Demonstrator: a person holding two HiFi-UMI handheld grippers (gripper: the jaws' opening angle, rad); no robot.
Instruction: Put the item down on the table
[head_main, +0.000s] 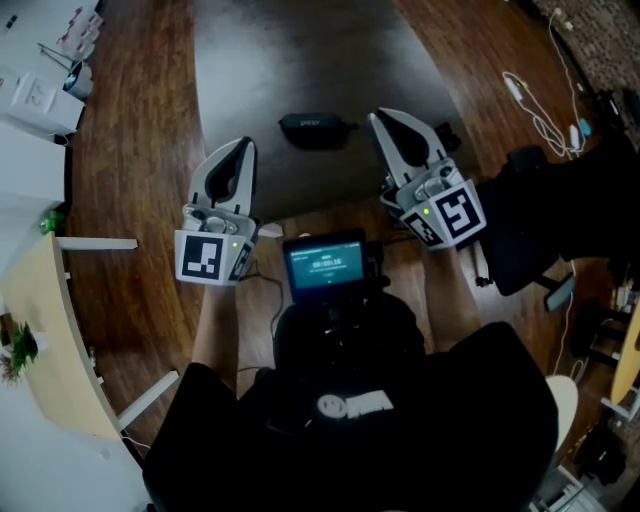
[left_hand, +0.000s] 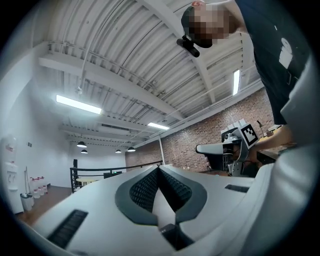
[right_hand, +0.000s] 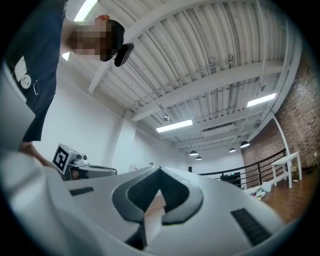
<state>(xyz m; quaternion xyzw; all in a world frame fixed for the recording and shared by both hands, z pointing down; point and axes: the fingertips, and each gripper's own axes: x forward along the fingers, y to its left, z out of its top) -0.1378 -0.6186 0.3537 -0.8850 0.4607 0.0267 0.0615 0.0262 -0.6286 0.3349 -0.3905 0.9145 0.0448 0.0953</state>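
Observation:
A small black oblong case (head_main: 318, 130) lies on the dark table (head_main: 250, 60), between the tips of my two grippers and a little beyond them. My left gripper (head_main: 245, 146) is held level in front of the person, its jaws shut with nothing between them, as its own view shows (left_hand: 159, 169). My right gripper (head_main: 379, 118) is also shut and empty (right_hand: 159, 171), its tip just right of the case. Each gripper view looks across the room above the table, and each shows the other gripper (left_hand: 225, 149) (right_hand: 75, 162) to the side.
A lit screen (head_main: 325, 265) hangs at the person's chest. A pale curved desk (head_main: 40, 330) stands at the left, a black chair (head_main: 545, 215) and white cables (head_main: 540, 110) on the wooden floor at the right. A black railing (right_hand: 260, 172) and a brick wall (left_hand: 200, 137) show far off.

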